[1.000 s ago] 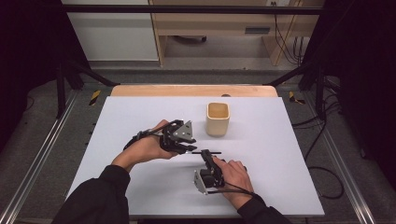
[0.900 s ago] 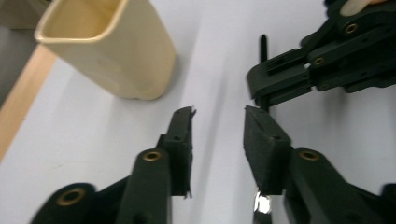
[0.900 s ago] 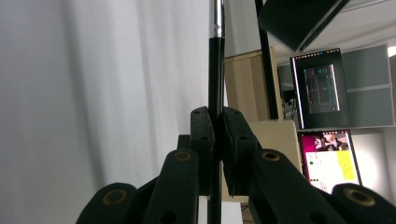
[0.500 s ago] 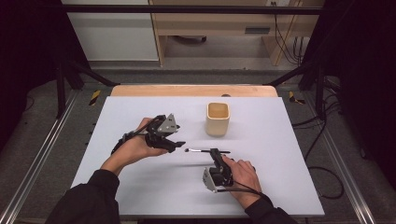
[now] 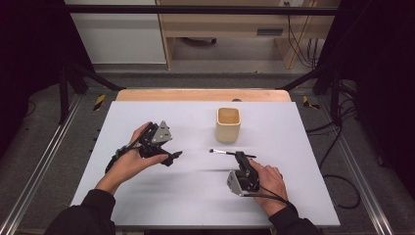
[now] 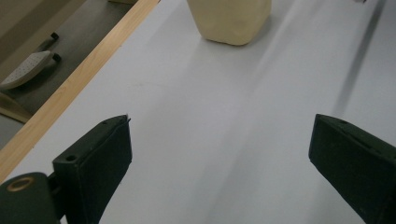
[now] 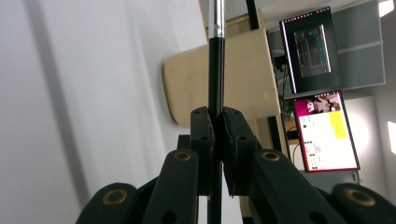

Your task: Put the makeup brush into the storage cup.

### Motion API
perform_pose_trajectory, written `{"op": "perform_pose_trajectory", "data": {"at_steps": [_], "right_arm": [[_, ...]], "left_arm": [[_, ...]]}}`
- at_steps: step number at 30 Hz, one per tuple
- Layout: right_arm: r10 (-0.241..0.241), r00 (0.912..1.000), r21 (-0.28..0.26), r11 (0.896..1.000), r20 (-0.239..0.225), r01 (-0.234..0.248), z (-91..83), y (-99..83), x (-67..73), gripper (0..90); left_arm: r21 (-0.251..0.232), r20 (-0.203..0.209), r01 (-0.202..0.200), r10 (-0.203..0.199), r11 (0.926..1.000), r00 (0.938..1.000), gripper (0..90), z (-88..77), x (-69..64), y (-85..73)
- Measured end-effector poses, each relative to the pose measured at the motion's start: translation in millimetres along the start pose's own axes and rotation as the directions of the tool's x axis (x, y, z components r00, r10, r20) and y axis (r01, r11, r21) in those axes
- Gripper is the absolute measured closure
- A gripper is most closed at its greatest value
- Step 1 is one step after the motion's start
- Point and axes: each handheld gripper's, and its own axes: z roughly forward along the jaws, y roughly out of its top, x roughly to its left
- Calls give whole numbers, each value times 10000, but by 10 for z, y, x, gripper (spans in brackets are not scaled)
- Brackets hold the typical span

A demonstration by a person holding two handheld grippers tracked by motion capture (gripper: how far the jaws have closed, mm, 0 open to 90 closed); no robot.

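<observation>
A thin black-handled brush (image 5: 226,153) with a silver ferrule lies level just above the table, in front of a beige square cup (image 5: 228,125). My right gripper (image 5: 241,157) is shut on its handle; in the right gripper view the jaws pinch the brush (image 7: 215,70) with the cup (image 7: 252,79) behind it. My left gripper (image 5: 173,156) is to the left of the brush tip, apart from it. Its jaws have just been opening and now stand wide with nothing between them (image 6: 222,121). The cup (image 6: 231,21) lies ahead of them.
A white table top (image 5: 293,196) has a wooden strip (image 5: 203,94) along its far edge. Metal frame rails run down both sides. Two lit monitors (image 7: 322,135) stand beyond the table. Cables hang at the right.
The left hand has drawn away to the left and its jaws have opened. The right hand has moved right and a little farther from the person, carrying the brush.
</observation>
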Motion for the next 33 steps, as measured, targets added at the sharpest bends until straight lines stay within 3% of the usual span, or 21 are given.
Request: {"op": "perform_pose_trajectory", "data": {"at_steps": [7, 11, 18, 29, 33], "right_arm": [[419, 9991, 195, 9989, 112, -421, -22, -147, -79, 839], [631, 9979, 324, 9975, 132, -635, -19, -224, -120, 839], [801, 9967, 531, 9953, 158, -809, -24, -330, -169, 839], [1020, 9944, 662, 9924, 289, -1037, -59, -415, -259, 839], [1061, 9938, 623, 9922, 334, -1080, -69, -435, -290, 839]], "left_arm": [[-788, -475, 498, -536, 9957, 9974, 53, -141, -67, -188], [-1423, -705, 932, -1040, 9854, 9921, 53, -217, -112, -286], [-1703, -980, 982, -1161, 9805, 9884, 53, -296, -175, -399], [-2438, -1416, 1516, -1898, 9579, 9715, 52, -331, -192, -534], [-2809, -1465, 1791, -2265, 9429, 9629, 52, -339, -195, -599]]}}
